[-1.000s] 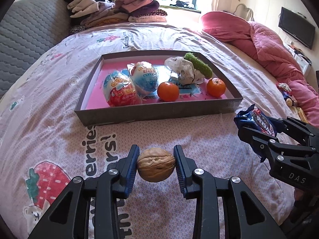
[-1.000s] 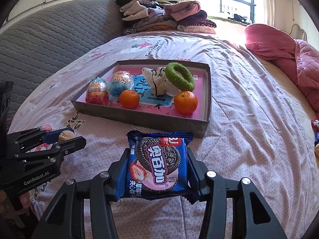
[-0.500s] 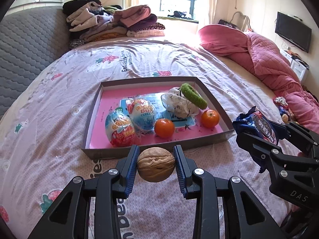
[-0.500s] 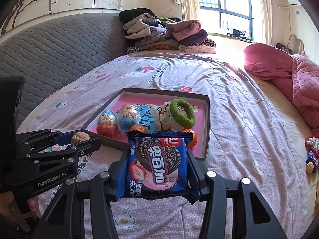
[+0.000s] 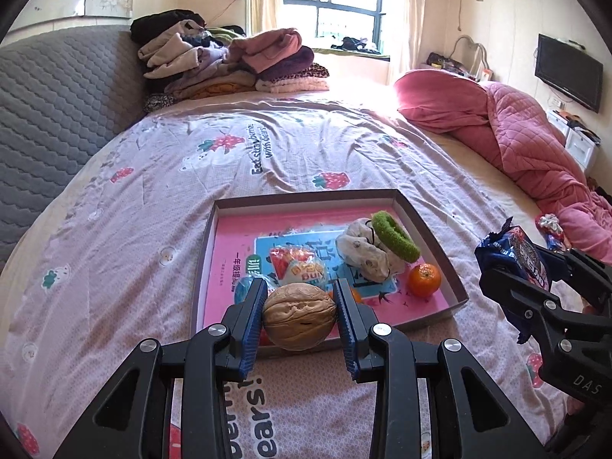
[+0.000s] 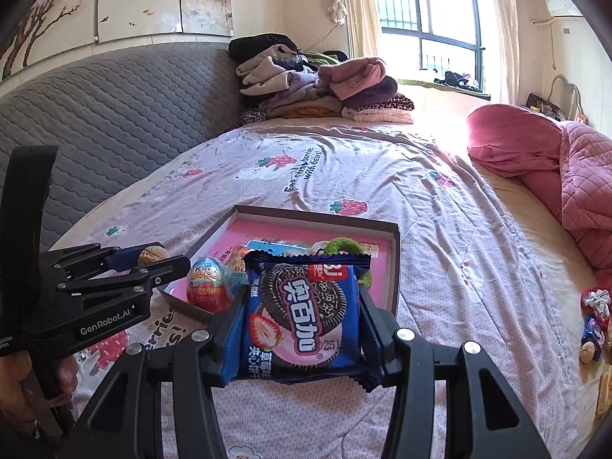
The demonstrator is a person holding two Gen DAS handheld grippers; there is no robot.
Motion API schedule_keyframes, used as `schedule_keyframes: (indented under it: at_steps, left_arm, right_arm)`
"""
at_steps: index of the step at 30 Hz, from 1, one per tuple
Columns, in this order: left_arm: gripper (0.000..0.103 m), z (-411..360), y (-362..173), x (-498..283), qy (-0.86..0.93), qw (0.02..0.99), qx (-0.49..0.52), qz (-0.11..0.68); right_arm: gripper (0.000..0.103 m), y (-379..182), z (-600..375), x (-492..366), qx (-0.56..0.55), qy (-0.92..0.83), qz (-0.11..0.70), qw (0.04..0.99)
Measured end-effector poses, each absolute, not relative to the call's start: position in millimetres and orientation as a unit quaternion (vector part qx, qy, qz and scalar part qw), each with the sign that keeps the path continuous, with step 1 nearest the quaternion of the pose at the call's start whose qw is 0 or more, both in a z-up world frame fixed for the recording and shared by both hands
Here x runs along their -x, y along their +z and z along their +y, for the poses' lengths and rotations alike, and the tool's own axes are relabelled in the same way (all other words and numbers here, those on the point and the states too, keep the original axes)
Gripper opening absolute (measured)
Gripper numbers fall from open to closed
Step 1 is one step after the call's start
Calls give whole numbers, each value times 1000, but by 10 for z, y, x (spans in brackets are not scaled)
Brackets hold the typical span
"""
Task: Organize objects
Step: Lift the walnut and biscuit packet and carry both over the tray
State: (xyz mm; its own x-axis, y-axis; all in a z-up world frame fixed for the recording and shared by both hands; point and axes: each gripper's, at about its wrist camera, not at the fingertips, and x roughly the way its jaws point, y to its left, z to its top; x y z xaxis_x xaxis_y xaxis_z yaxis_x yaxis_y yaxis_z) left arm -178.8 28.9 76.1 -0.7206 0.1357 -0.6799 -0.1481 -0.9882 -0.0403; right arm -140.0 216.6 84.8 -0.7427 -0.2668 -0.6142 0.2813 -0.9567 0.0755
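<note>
While both tools hang above the bed (image 5: 160, 176), I have my left gripper (image 5: 299, 315) clamped on a walnut (image 5: 299, 316), its blue-lined fingers (image 5: 252, 323) pressed against either side of the shell. From the left wrist view the nut sits over the near edge of the tray (image 5: 432, 225), the shallow brown box with a pink floor that lies on the strawberry-print sheet. Inside the tray are a green hair tie (image 5: 396, 235) leaning on a crumpled white bag (image 5: 365, 254), an orange (image 5: 424, 280) in the near right corner, and a foil-wrapped chocolate egg (image 5: 302, 266) just beyond the walnut. My right gripper (image 6: 302, 319) is closed on a blue cookie packet (image 6: 302, 311), held flat with its label facing the camera; seen from the right wrist, the packet covers the tray's near right part and stands clear of the sheet. In that view a red chocolate egg (image 6: 208, 285) rests in the tray's near left corner, just beside the left gripper's tip, where the walnut (image 6: 152, 255) shows between the fingers. Behind the tray, folded clothes (image 6: 321, 88) are stacked at the far end of the bed against the grey headboard (image 6: 114, 114). To the tray's right lies a pink quilt (image 5: 528, 141), with a few small wrapped sweets (image 6: 593, 329) loose on the sheet near the edge.
</note>
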Motion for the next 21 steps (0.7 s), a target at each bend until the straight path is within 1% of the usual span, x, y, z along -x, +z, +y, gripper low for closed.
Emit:
schedule_keyframes:
  at_steps: [9,21]
  left_arm:
    - [36,119,827,2036,932,59,357,9]
    - [36,-88,595,2457,927,36,373,0]
  right_arm:
    - [51,888,2119,1584,-323,-935,11,147]
    - [52,724,2089,1865,-335,-931,11,147]
